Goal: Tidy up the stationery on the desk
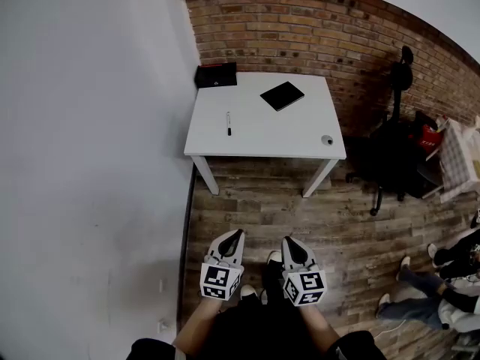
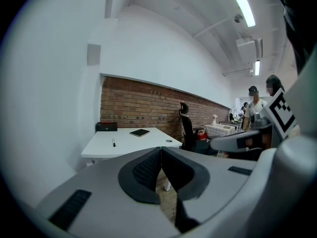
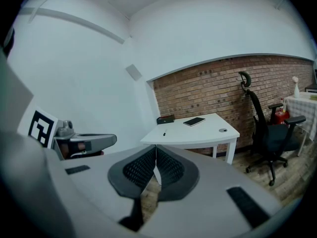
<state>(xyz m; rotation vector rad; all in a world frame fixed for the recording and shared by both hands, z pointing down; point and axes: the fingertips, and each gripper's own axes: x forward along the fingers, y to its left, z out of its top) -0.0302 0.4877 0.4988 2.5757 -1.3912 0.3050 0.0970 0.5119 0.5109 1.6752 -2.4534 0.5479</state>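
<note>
Left gripper and right gripper hang pinched closed and empty (nothing's in reach), since the desk and pen sit far ahead.

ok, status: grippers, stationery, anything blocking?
Left gripper and right gripper both shut, empty, short of the desk. Pen, black notebook, black case, small round item lie apart on it. Nothing in the way; office chair stands beside the desk.
</note>
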